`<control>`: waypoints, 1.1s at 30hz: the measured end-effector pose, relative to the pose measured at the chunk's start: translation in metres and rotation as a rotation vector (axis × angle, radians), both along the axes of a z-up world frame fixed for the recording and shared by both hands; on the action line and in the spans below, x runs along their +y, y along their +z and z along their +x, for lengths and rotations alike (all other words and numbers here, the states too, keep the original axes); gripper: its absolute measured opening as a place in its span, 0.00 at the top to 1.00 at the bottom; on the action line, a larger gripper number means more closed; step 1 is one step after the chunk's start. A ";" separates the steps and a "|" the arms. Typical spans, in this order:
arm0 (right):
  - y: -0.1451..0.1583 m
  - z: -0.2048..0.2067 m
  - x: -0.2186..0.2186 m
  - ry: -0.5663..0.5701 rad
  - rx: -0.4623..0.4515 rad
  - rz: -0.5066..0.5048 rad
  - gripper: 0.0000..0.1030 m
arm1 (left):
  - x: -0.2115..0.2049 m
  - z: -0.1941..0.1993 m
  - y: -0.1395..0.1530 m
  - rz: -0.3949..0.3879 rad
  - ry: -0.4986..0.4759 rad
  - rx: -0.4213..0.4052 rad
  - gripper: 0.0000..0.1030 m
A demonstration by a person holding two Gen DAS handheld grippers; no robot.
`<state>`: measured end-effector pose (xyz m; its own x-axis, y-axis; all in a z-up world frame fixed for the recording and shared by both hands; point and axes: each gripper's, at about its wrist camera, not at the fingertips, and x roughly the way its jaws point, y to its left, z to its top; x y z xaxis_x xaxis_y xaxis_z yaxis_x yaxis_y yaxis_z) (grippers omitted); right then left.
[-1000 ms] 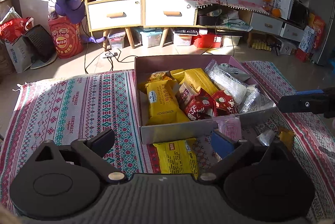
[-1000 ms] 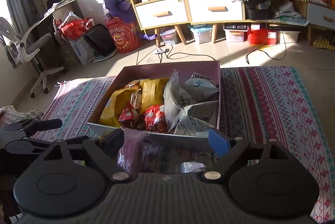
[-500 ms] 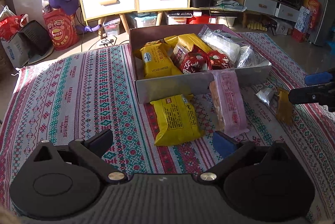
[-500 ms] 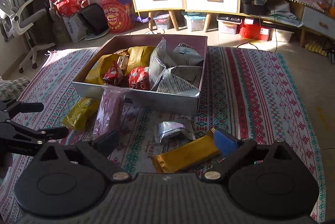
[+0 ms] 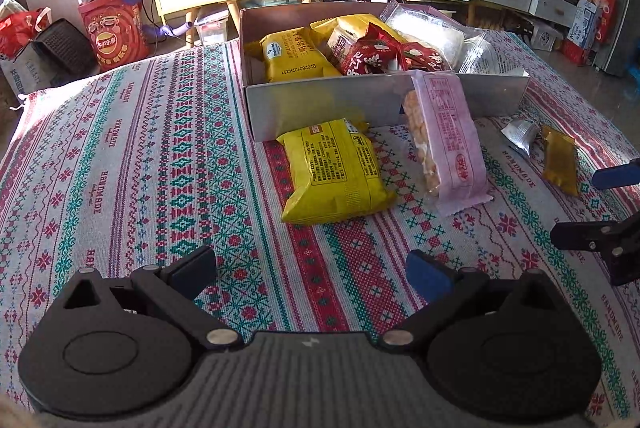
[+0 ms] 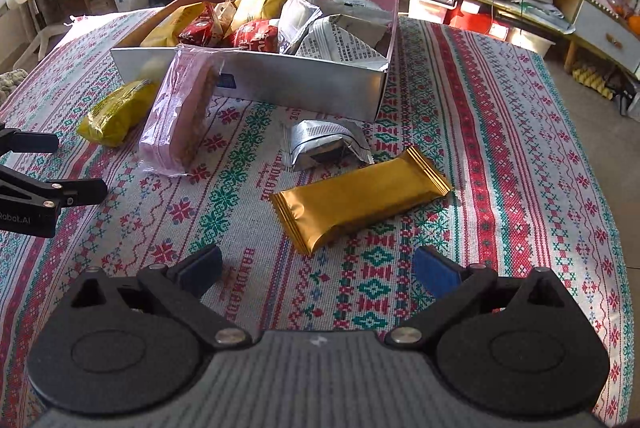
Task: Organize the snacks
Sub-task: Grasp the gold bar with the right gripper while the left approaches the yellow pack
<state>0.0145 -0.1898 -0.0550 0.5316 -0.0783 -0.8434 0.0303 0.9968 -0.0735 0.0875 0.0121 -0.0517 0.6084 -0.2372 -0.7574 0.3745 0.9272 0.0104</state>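
I've got the cardboard box (image 5: pixel 320 104) on the patterned cloth (image 5: pixel 160 148), packed w/ snacks: a yellow pack (image 5: pixel 294 54) at its left end, red packs (image 5: pixel 372 58) mid, clear and white-printed bags (image 6: pixel 344 40) at the right end. Four items lie outside on the cloth, near the box front. The yellow bag (image 5: pixel 334 170) lies flat, top edge touching the box wall. The pink biscuit pack (image 5: pixel 446 136) leans its far end on the box rim, long axis running from the box toward me. The silver pouch (image 6: pixel 324 146) sits just in front of the box's right part. The gold bar (image 6: pixel 360 200) lies nearest my right gripper (image 6: pixel 316 270), long axis diagonal, far end up-right. That gripper tilts steeply down, jaws just opened wide, nothing btwn them, bar just ahead. My left gripper (image 5: pixel 312 272) also tilts down, fingers spread, empty, w/ the yellow bag ahead.
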 end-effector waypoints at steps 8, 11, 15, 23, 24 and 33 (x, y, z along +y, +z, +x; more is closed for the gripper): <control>-0.003 -0.008 0.000 -0.056 -0.071 0.017 0.00 | -0.002 0.002 -0.001 -0.033 0.024 -0.025 0.00; 0.000 -0.004 0.000 -0.064 -0.052 0.017 0.00 | -0.004 0.009 0.003 -0.042 0.025 -0.003 0.00; 0.006 0.006 -0.006 -0.100 -0.029 0.058 0.01 | -0.005 0.016 0.010 -0.079 0.021 0.011 0.00; 0.010 0.019 -0.016 -0.188 -0.054 0.120 0.04 | -0.015 0.028 0.015 -0.086 0.027 -0.008 0.00; 0.010 0.021 -0.017 -0.197 -0.058 0.121 0.05 | -0.016 0.030 0.015 -0.087 0.031 -0.007 0.01; 0.008 0.028 -0.026 -0.208 -0.068 0.077 0.28 | -0.019 0.038 0.009 -0.073 0.028 0.041 0.24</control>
<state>0.0426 -0.2159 -0.0468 0.5669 -0.1289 -0.8136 0.2381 0.9712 0.0121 0.1255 -0.0065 -0.0425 0.5841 -0.2761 -0.7633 0.3475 0.9349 -0.0723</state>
